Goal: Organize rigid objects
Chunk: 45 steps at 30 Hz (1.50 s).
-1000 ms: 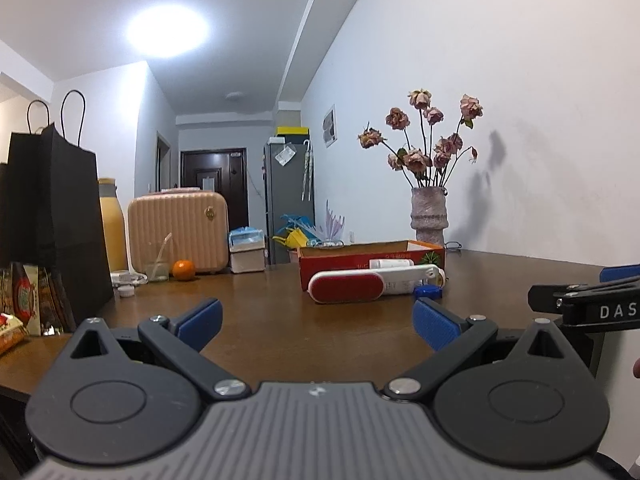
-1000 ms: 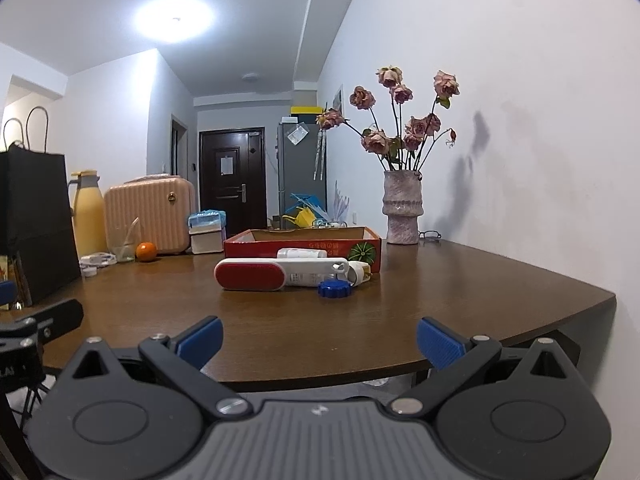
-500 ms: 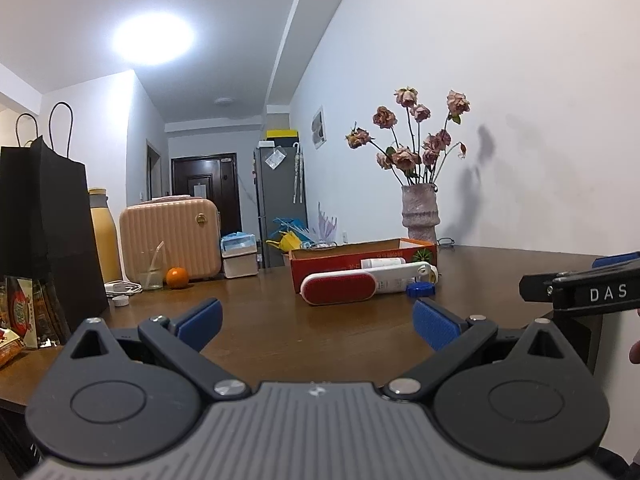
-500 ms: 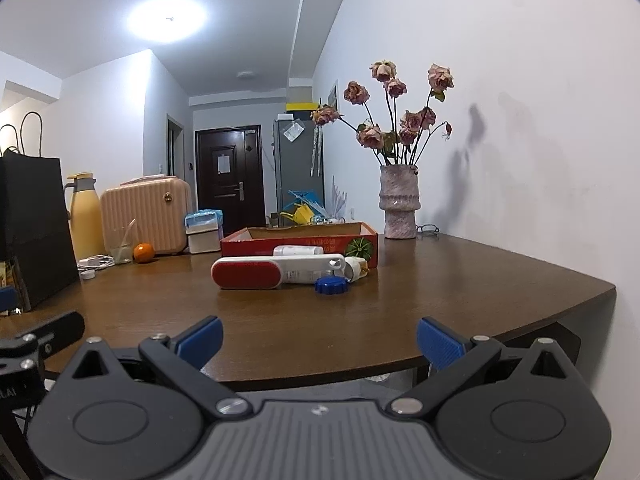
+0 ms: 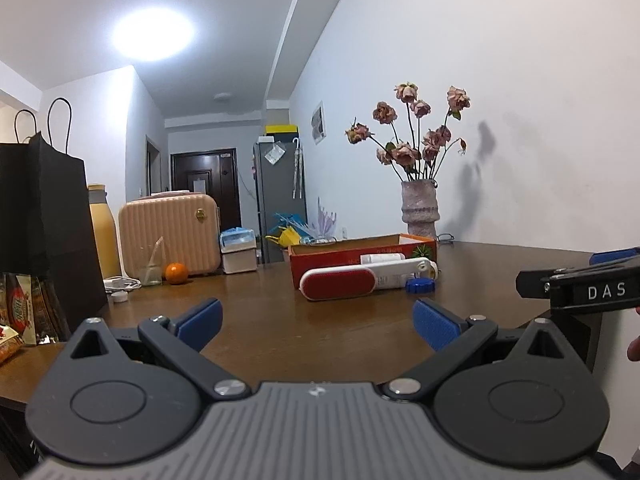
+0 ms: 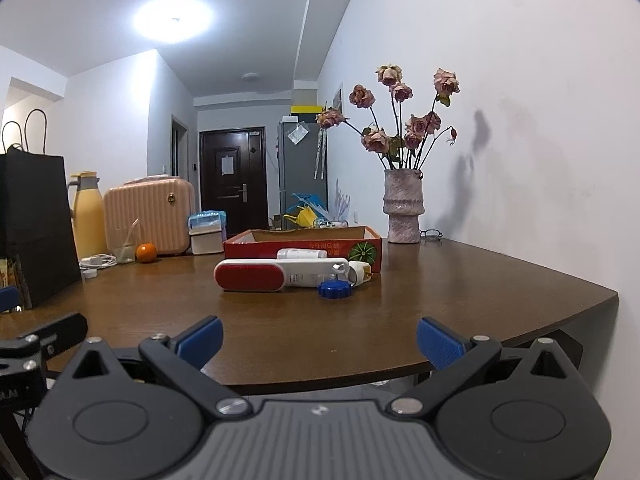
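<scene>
A long white-walled room runs back to a dark door and a grey fridge, lit by one round ceiling lamp. The brown wooden table fills the foreground. Against the wall stands a stone-grey vase of faded pink roses. Mid-table sits a shallow red cardboard box; just in front of it lie a white brush with a red pad, a white bottle on its side, a blue cap and a small yellowish item I can't identify. Off to the left are a peach mini suitcase, a yellow flask, an orange and a black paper bag.

Both tools hover at the near edge, well short of the objects: the left gripper is spread wide and empty, and the right gripper likewise.
</scene>
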Each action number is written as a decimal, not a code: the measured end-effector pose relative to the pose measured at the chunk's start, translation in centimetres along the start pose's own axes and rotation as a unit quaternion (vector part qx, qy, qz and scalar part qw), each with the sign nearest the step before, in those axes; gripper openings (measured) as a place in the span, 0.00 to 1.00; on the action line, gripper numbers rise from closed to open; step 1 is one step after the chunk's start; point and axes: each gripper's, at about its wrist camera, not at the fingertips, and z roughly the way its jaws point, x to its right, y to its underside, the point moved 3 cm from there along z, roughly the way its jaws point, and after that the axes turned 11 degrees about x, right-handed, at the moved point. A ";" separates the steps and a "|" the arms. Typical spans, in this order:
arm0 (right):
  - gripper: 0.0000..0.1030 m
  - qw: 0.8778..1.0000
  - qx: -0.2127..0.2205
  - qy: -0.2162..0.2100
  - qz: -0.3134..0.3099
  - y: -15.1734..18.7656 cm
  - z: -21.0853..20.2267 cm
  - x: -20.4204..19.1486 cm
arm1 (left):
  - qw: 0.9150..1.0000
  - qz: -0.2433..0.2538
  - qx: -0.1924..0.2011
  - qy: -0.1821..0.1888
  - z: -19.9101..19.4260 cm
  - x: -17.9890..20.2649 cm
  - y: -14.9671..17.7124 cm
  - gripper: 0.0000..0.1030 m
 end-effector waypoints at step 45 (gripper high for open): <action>0.35 0.958 -0.176 -0.101 0.201 0.2 37.0 9.5 | 0.948 -0.202 -0.244 -0.008 40.2 -7.0 5.0 0.75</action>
